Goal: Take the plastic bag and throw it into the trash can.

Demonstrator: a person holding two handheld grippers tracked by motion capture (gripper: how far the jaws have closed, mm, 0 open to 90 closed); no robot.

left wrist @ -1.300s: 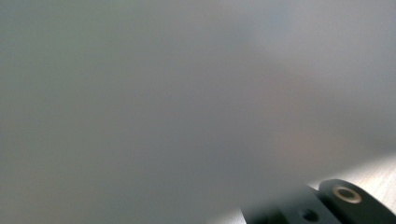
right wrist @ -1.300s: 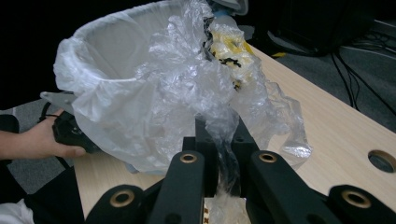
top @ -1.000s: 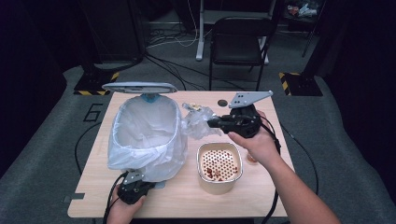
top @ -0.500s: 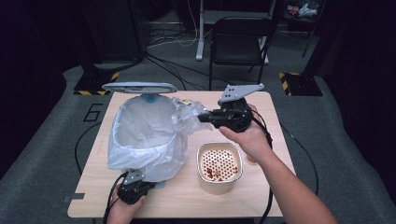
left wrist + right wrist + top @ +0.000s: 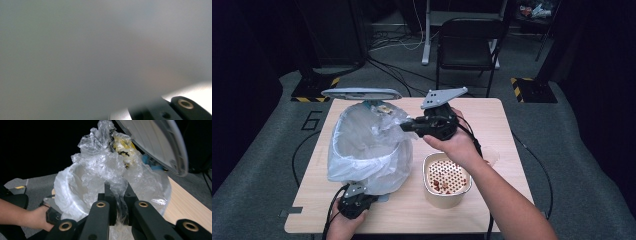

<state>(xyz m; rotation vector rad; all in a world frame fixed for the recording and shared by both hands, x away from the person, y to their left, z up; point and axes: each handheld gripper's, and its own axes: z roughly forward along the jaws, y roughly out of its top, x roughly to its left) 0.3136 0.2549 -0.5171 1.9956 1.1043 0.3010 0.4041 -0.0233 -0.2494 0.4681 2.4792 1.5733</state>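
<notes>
Two claws, right claw [image 5: 117, 195] pinching one plastic wrapper [image 5: 110, 167]

- One lidded bin [image 5: 343, 150], its single lid [image 5: 361, 93] raised.
- One clear plastic bag [image 5: 379, 132], lining the bin.
- Two grippers: left gripper [image 5: 353, 204], right gripper [image 5: 408, 126].
- One round container [image 5: 447, 195] with one perforated insert [image 5: 447, 172].
- One wooden table [image 5: 499, 130].
- One black chair [image 5: 467, 47] beyond the table.
- Two yellow-and-black striped floor plates [image 5: 314, 89], one on each side.
</notes>
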